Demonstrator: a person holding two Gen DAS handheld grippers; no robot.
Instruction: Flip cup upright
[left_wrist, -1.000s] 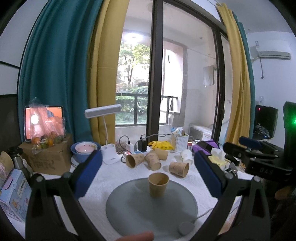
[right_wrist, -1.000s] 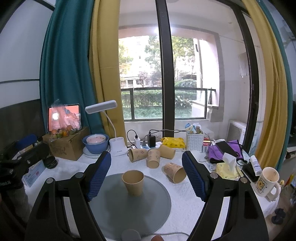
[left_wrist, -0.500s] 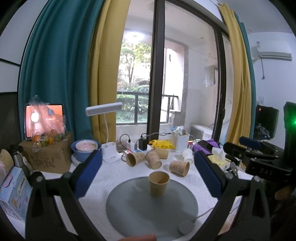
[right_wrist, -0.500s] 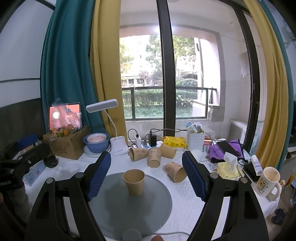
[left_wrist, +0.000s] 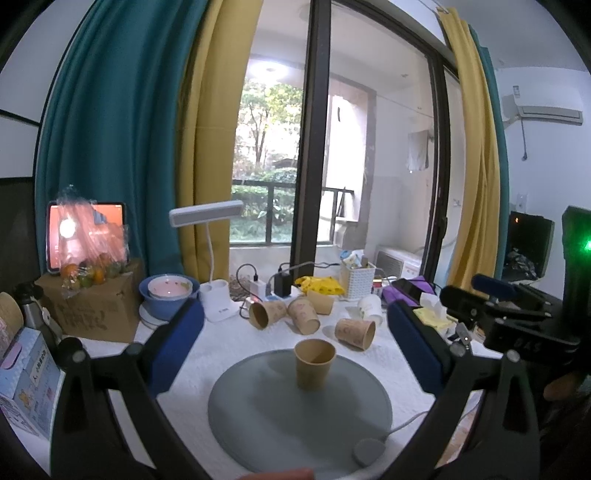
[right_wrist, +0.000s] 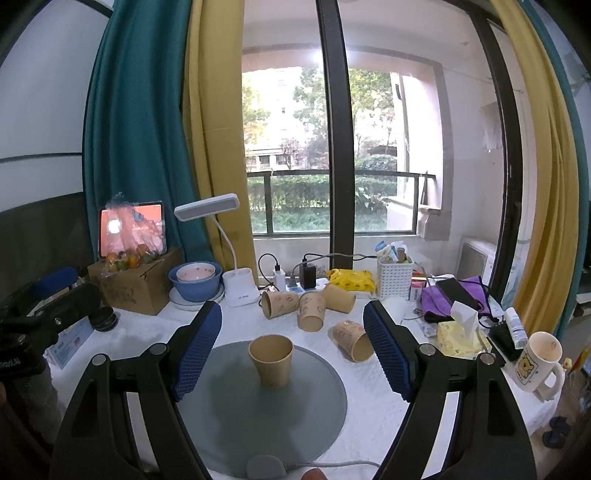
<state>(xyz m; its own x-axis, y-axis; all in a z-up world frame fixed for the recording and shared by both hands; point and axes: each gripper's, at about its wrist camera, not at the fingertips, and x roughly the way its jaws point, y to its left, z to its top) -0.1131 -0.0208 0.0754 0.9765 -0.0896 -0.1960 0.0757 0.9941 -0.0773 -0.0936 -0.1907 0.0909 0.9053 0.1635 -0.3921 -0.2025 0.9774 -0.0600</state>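
Note:
A brown paper cup (left_wrist: 314, 363) stands upright on the round grey mat (left_wrist: 258, 413); it also shows in the right wrist view (right_wrist: 271, 360) on the mat (right_wrist: 240, 417). My left gripper (left_wrist: 295, 347) is open and empty, raised above and behind the cup. My right gripper (right_wrist: 291, 341) is open and empty, with the cup low between its blue pads but apart from them.
Several other paper cups (left_wrist: 267, 314) (right_wrist: 352, 339) lie on their sides or stand upside down behind the mat. A desk lamp (right_wrist: 240, 280), blue bowl (right_wrist: 195, 282), cardboard box (left_wrist: 96, 310), white basket (right_wrist: 394, 280), tissue pack (right_wrist: 461, 334) and mug (right_wrist: 539, 362) crowd the table.
Both views have risen and pulled back slightly. The cup has stayed upright on the mat. Both grippers stay open.

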